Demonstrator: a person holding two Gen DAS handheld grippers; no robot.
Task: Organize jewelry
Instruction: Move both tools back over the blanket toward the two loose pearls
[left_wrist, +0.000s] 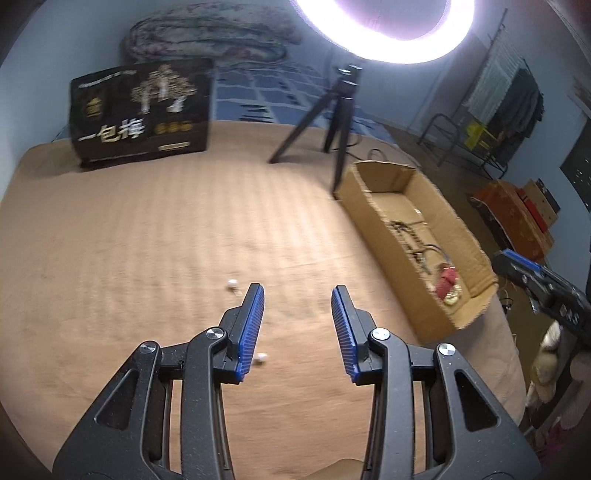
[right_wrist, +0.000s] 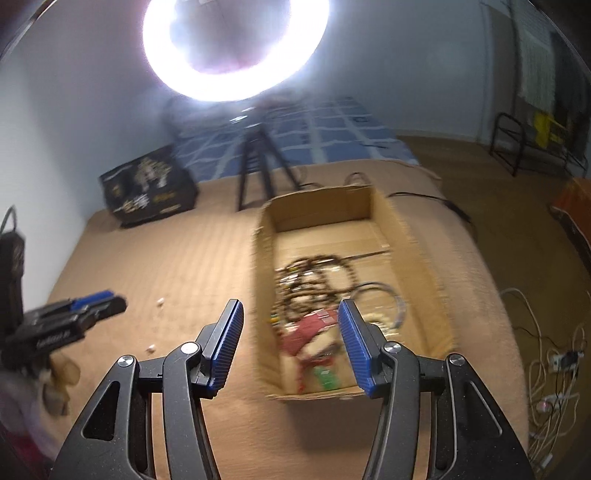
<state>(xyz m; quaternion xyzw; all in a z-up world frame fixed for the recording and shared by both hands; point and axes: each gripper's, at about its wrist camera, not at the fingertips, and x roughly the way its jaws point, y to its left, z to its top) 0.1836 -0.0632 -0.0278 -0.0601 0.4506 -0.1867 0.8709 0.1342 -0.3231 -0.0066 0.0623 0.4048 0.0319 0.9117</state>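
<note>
Both grippers' fingers stand apart, empty. Left gripper (left_wrist: 297, 295) should descend squarely over the pearl earring (left_wrist: 232, 283) left of the cardboard box (left_wrist: 384, 236), closing gently.

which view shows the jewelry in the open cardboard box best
The right wrist view: it looks down into the open brown cardboard box, showing the dark bead necklaces, though blurred. The left wrist view sees them obliquely, far right.

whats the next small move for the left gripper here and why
Probably lower the left gripper onto the small white piece just past its left fingertip and close on it. Its jaws stand open with nothing between them, two white pieces lie loose on the tan cover, and the other jewelry already sits in the cardboard box.
</note>
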